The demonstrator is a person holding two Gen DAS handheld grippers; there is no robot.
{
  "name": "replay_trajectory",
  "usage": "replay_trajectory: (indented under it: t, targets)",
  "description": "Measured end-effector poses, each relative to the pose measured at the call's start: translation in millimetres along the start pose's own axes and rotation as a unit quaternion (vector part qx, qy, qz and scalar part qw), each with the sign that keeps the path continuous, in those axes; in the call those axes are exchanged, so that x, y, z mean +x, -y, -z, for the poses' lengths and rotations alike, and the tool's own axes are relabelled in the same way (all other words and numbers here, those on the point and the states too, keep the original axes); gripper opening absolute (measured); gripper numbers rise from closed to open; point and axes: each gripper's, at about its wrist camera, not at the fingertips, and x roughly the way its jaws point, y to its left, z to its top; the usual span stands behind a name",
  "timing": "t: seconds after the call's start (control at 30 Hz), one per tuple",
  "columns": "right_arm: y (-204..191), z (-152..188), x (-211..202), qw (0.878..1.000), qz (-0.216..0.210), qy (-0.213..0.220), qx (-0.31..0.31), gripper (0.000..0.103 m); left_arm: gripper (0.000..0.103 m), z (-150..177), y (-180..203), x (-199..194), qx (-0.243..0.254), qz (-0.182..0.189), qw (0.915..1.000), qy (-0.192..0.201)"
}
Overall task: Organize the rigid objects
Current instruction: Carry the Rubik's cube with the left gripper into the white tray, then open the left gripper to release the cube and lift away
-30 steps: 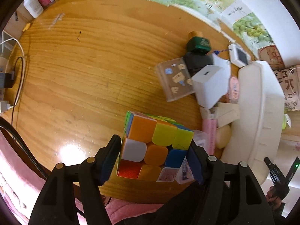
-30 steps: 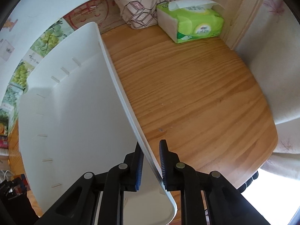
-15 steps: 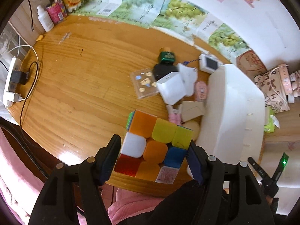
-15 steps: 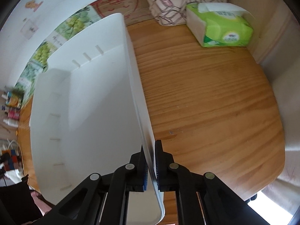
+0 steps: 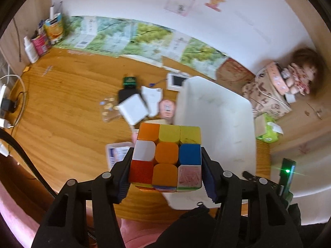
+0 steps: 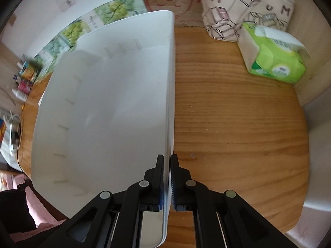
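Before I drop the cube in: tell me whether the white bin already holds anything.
No. In the right wrist view the white bin shows only bare white walls and floor.

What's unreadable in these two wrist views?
- Left wrist: underside of the puzzle cube, hidden in the left claw.
- Left wrist: small clutter on the table, motion-blurred.
- Right wrist: bin near corner, covered by the right claw.
- Right wrist: bottles, tiny and blurred.

Multicoloured puzzle cube (image 5: 167, 155), plain white bin (image 6: 115, 111), green tissue pack (image 6: 275, 62).
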Motion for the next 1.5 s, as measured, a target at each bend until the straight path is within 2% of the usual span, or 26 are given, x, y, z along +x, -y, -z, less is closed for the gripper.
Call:
replay_trajectory:
  t: [0.37, 0.6, 0.9, 1.07, 1.17, 1.27, 1.37, 1.5]
  targets:
    - [-4.8, -3.7, 1.6, 0.997, -0.002, -0.010, -0.070, 0.009, 0.061, 21.0, 60.5, 43.3, 0.021, 0.040, 0.9986, -0.030]
    - [-9.4, -3.8, 2.5, 0.994, -0.001, -0.015, -0.106, 0.011, 0.061, 33.6, 82.9, 80.7, 0.013, 0.042, 0.9968, -0.066]
    - [-12.4, -3.3, 3.4, 0.990, -0.007, -0.018, -0.140, 0.014, 0.060, 43.2, 99.2, 102.6, 0.002, 0.044, 0.9960, -0.078]
    - [-14.0, -4.2, 3.7, 0.988, -0.004, -0.020, -0.152, 0.014, 0.063, 47.4, 104.4, 100.9, 0.013, 0.036, 0.9975, -0.060]
    - [-14.2, -4.8, 4.2, 0.988, -0.004, -0.022, -0.152, 0.014, 0.067, 47.8, 105.3, 94.2, 0.013, 0.051, 0.9979, -0.037]
    - [-12.2, -5.6, 4.3, 0.989, -0.006, -0.025, -0.143, 0.014, 0.079, 44.5, 106.8, 76.8, 0.020, 0.065, 0.9976, 0.011]
    - [-11.4, -6.5, 4.7, 0.990, -0.006, -0.027, -0.135, 0.014, 0.080, 40.2, 105.4, 61.2, 0.019, 0.066, 0.9960, 0.057]
    - [-10.0, -7.4, 6.4, 0.992, -0.004, -0.031, -0.118, 0.013, 0.082, 34.5, 95.0, 46.1, 0.016, 0.069, 0.9932, 0.092]
